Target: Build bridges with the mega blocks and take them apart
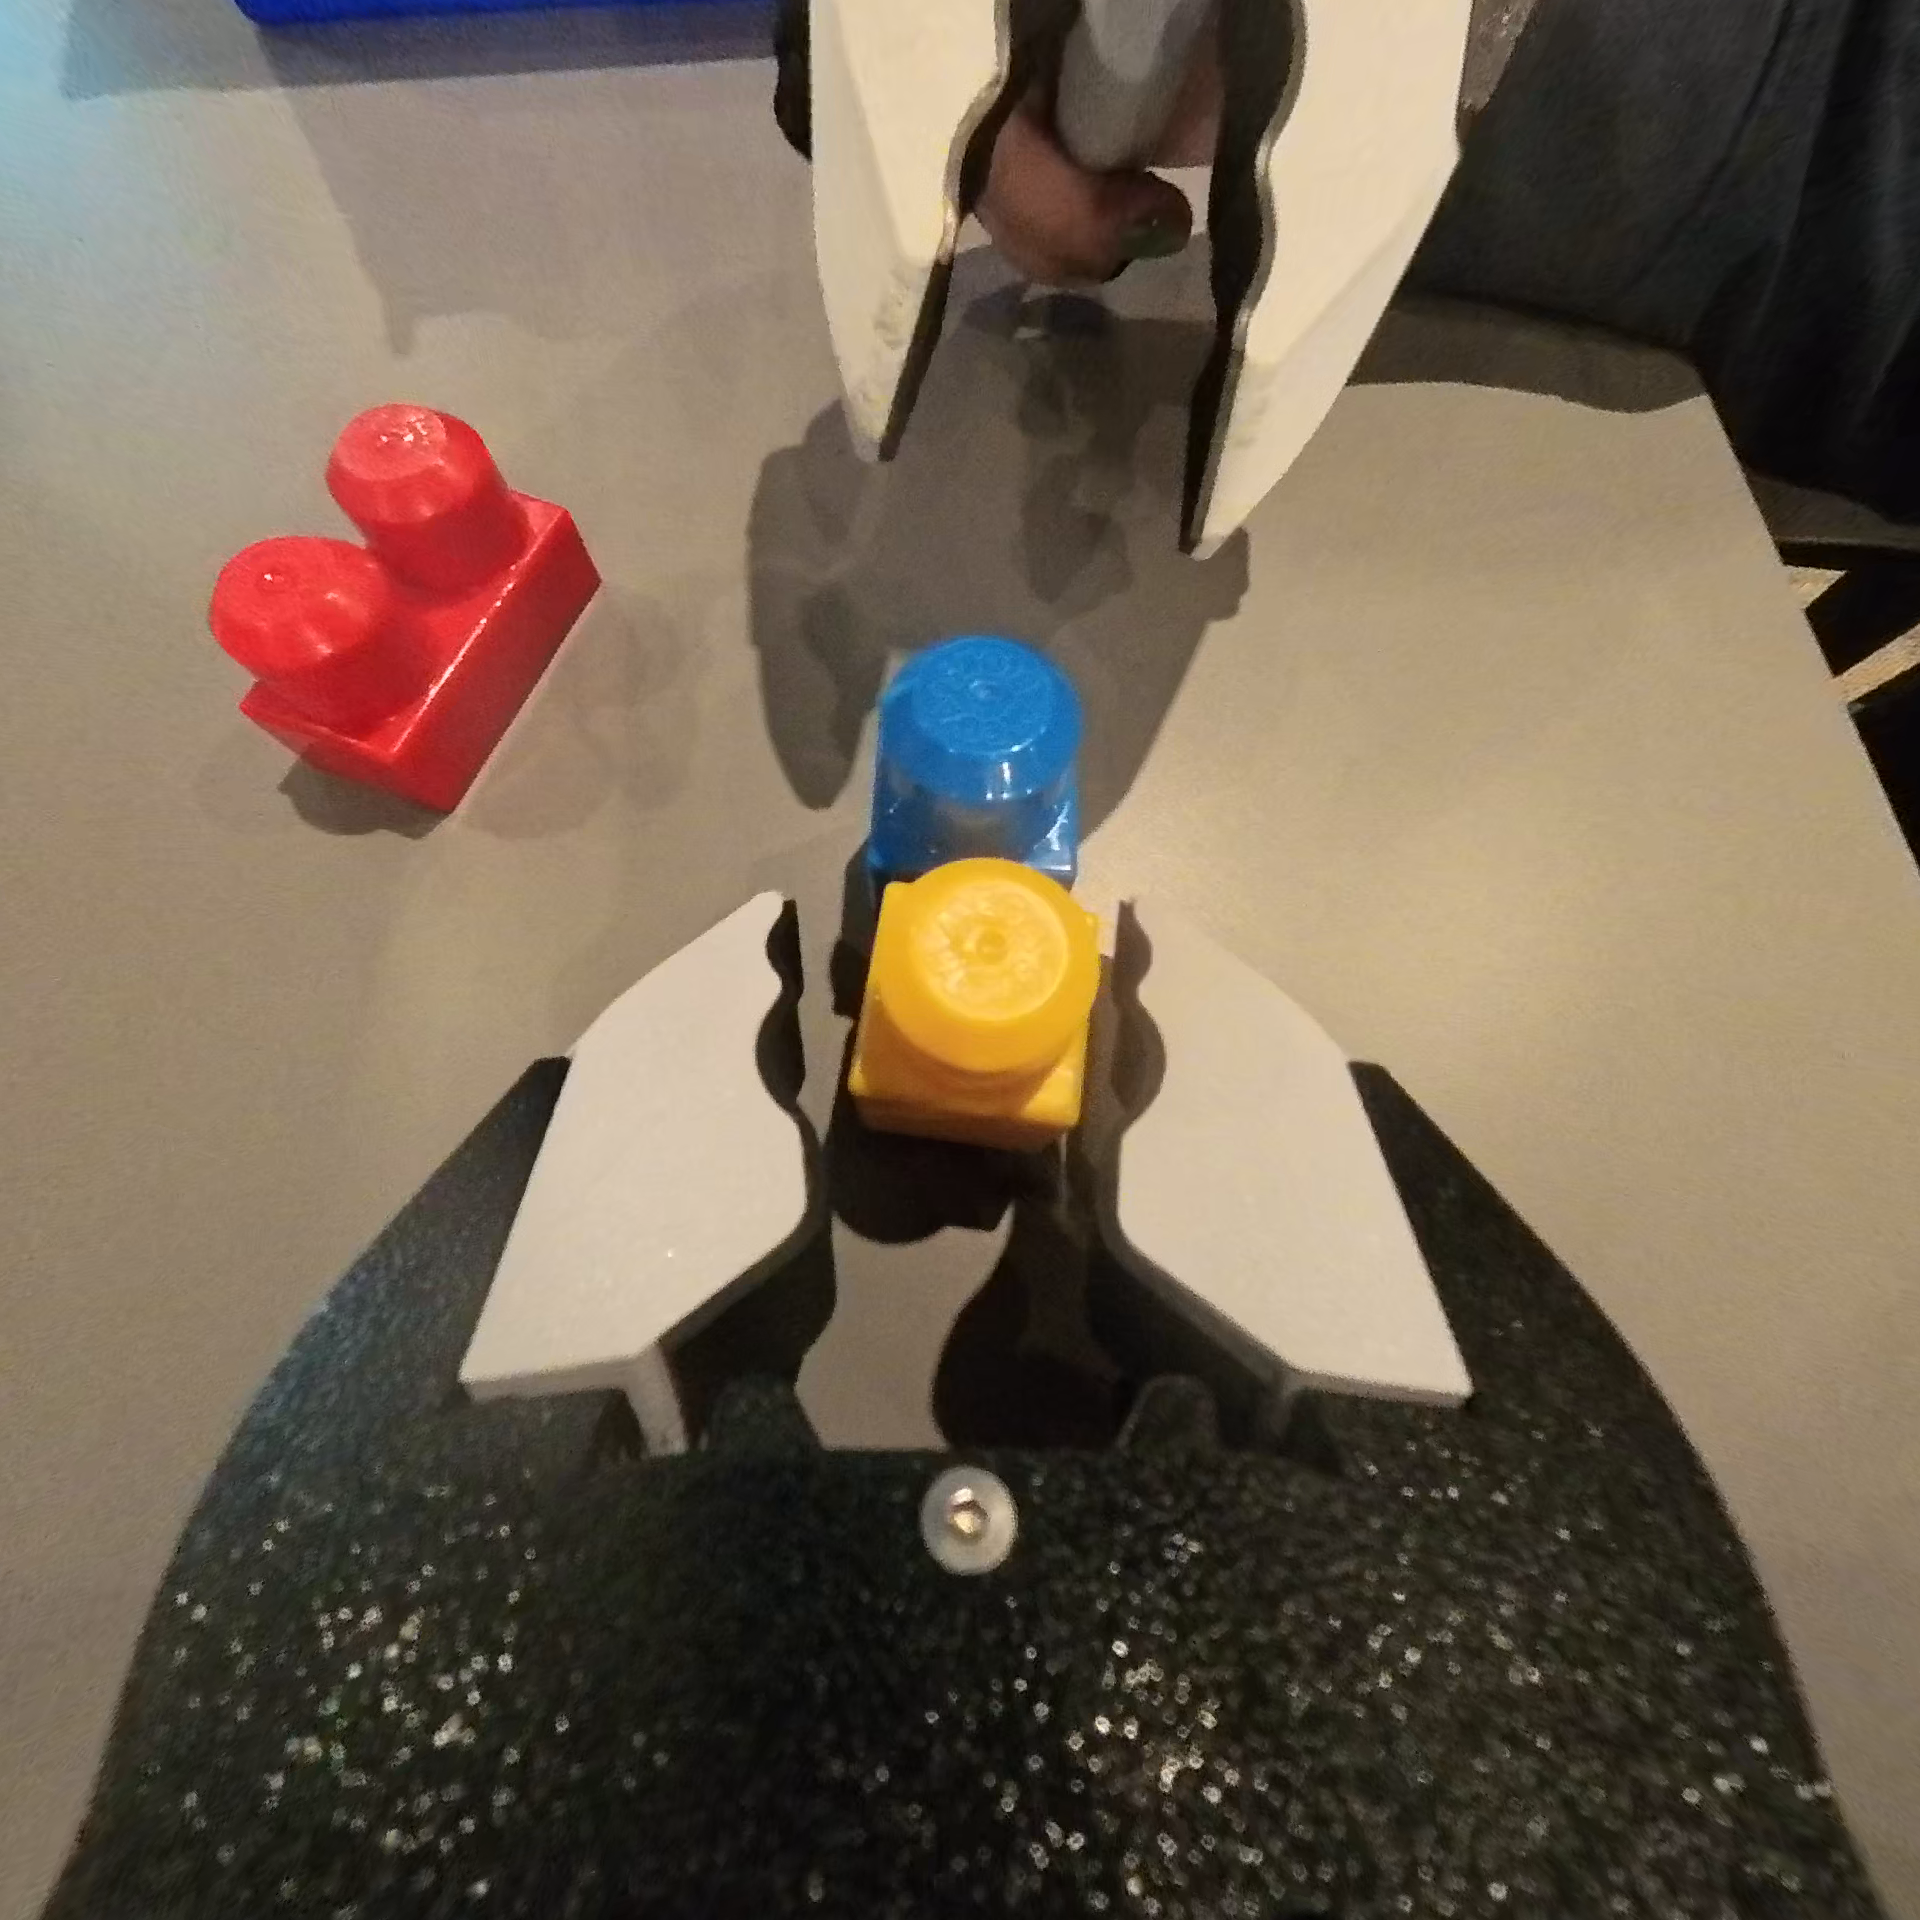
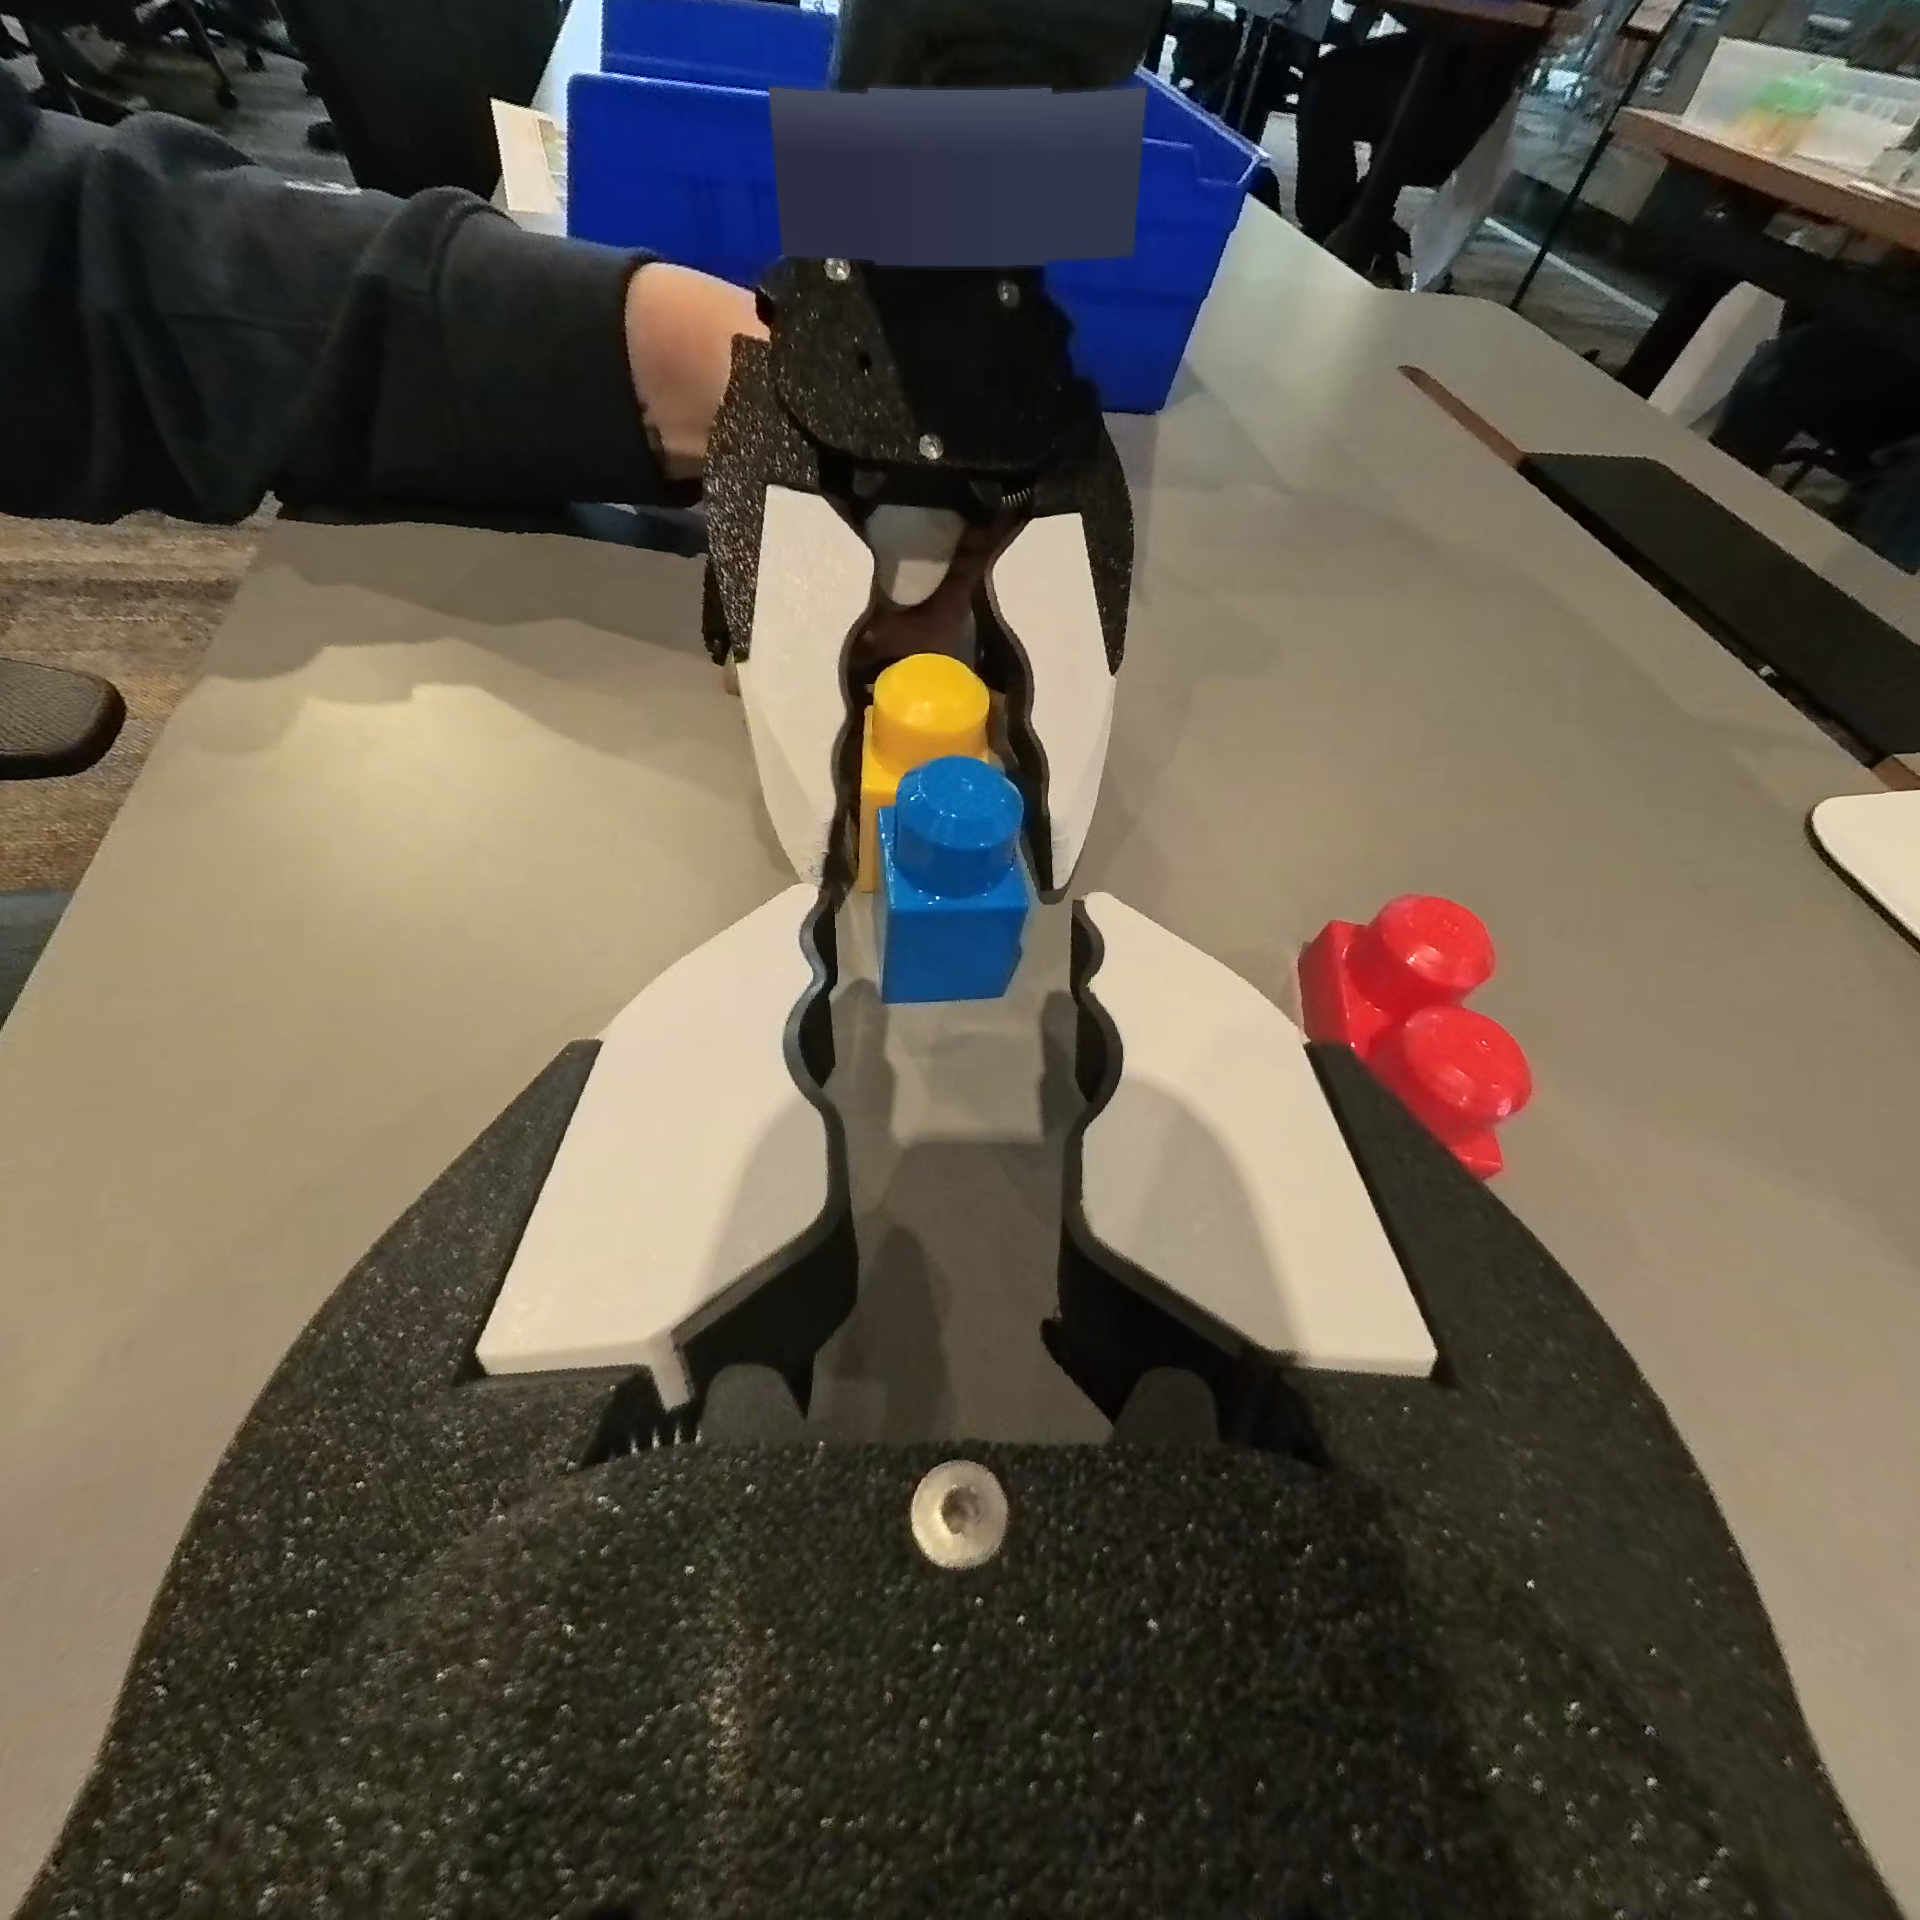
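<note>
Left wrist view shows the left gripper (image 1: 956, 977) low over the grey table (image 1: 1455, 831), fingers spread around the yellow block (image 1: 977, 1008) with gaps. Just past it stands the blue block (image 1: 977, 758). Facing it, the right gripper (image 1: 1039, 499) is open and empty. A red block (image 1: 405, 613) lies far left.

Blue block (image 1: 977, 758) and yellow block (image 1: 977, 1003) stand touching at centre frame, filling the lane between both grippers. Red block (image 1: 400, 608) blocks the left middle; bench (image 1: 1455, 831) on the right lies open.
</note>
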The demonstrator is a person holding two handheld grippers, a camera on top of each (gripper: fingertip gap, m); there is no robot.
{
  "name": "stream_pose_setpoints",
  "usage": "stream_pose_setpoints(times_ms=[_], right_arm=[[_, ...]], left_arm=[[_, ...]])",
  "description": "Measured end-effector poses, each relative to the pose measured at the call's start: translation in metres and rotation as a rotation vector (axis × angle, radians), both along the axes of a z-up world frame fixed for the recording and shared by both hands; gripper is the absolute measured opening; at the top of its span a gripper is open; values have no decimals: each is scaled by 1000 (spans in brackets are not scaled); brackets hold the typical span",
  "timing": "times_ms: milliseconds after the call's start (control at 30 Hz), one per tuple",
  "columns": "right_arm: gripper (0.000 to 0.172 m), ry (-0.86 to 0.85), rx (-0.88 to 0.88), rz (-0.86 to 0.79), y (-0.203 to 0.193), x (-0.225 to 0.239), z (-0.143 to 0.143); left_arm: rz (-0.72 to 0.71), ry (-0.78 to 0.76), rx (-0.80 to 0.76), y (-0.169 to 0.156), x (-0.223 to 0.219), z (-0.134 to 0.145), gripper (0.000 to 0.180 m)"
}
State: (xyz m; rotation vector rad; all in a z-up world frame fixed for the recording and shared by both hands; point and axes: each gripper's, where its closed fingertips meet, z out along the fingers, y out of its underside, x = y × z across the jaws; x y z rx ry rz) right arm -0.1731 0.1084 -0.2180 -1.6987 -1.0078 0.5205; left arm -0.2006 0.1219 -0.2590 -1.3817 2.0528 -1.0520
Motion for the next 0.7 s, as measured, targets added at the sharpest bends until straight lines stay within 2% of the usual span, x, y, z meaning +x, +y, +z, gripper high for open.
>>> stream_pose_setpoints(times_ms=[700], right_arm=[[43,-6,-21,15,4,-2,-8]], left_arm=[[-46,-35,13,-7,-2,4,59]])
